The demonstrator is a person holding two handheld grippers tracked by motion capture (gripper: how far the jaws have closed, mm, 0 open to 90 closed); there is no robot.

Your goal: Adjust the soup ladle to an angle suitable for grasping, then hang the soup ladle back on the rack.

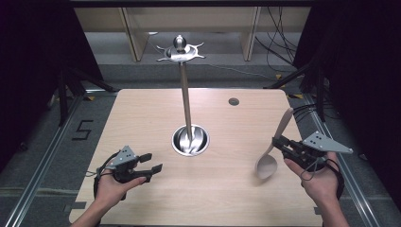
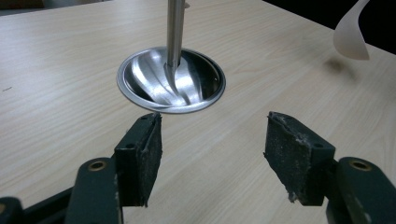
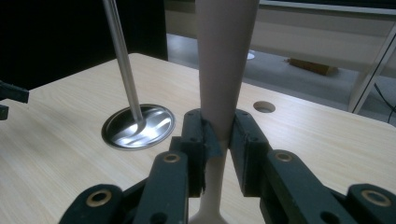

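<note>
A beige spoon (image 1: 270, 153) hangs over the right side of the table, bowl down and handle slanting up. My right gripper (image 1: 280, 143) is shut on its handle (image 3: 219, 93), the pads (image 3: 243, 140) pressing either side of the narrow neck. A steel rack stands mid-table: a round dished base (image 1: 190, 140), a thin upright pole (image 1: 185, 94) and a hooked top plate (image 1: 180, 51). My left gripper (image 1: 152, 161) rests low at the front left, open, nothing between its pads (image 2: 140, 154). It faces the steel base (image 2: 171, 80), and the spoon's bowl (image 2: 351, 35) shows at the upper right.
The wooden table (image 1: 142, 118) has a small round hole (image 1: 233, 101) at the back right. Black stands and cables lie on the floor on both sides. Pale shelving stands behind the table.
</note>
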